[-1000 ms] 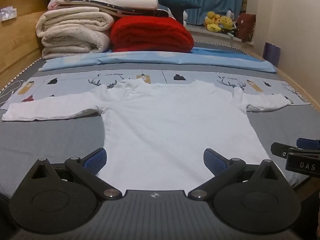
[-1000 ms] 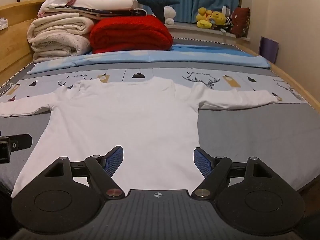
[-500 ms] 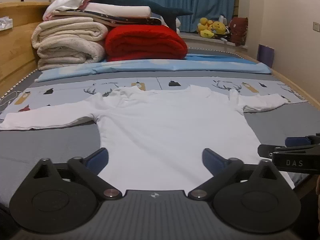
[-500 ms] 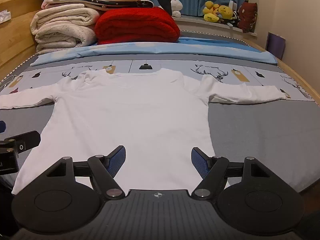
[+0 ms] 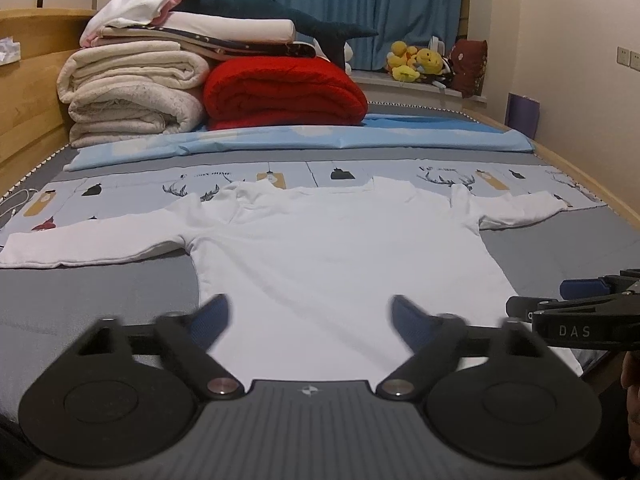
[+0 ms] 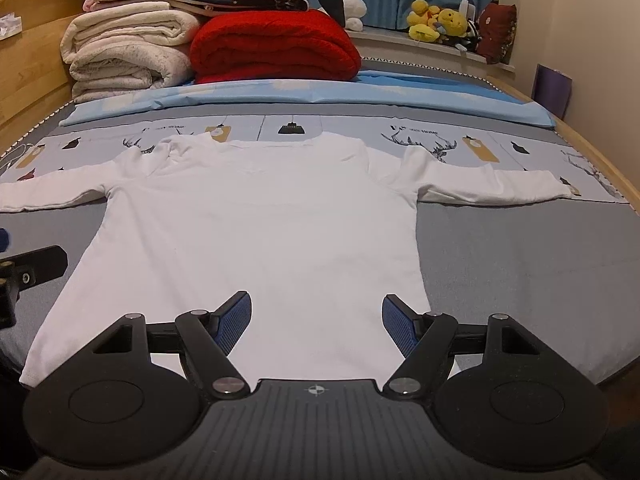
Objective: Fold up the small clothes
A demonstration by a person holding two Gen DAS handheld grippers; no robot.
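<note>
A small white long-sleeved shirt [image 5: 340,256] lies flat on the bed, sleeves spread to both sides, collar at the far end; it also shows in the right wrist view [image 6: 260,232]. My left gripper [image 5: 310,320] is open and empty above the hem, left of centre. My right gripper [image 6: 316,320] is open and empty above the hem, right of centre. The right gripper's side shows at the right edge of the left wrist view [image 5: 580,320]. The left gripper's side shows at the left edge of the right wrist view [image 6: 28,272].
The bed has a grey cover [image 6: 520,272] and a patterned blue sheet [image 6: 460,136]. Folded cream blankets [image 5: 132,96] and a red blanket [image 5: 284,94] are stacked at the far end. A wooden bed rail [image 5: 28,112] runs on the left. Plush toys [image 5: 420,64] sit by the curtain.
Both grippers have drifted a little, with the view shifting slightly over the shirt's hem. Both stay open. The shirt has not moved.
</note>
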